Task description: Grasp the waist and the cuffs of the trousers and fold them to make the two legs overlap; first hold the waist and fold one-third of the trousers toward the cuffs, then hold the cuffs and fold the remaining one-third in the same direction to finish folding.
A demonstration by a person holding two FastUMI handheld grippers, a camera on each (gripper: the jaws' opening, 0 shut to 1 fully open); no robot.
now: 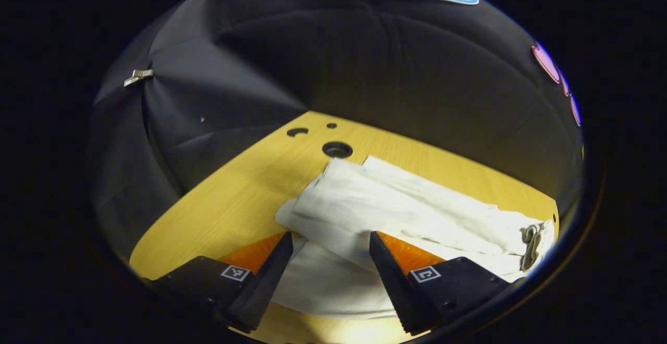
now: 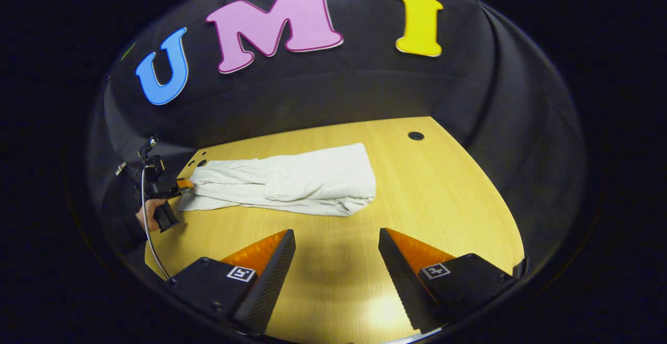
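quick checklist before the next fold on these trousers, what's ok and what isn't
1. Legs overlapped: ok. The trousers lie as one long strip on the table.
2. Left gripper open at the cloth: ok. Its fingers stand apart with the near end of the trousers between them, not clamped.
3. Right gripper at the cloth: not ok. It is open over bare table, short of the trousers.
4. First one-third fold done: cannot tell. A layer lies doubled over mid-strip, but how far it reaches is unclear.
5. Which end is near the left gripper, waist or cuffs: cannot tell.
6. Cloth fully on the table: ok in the right gripper view.
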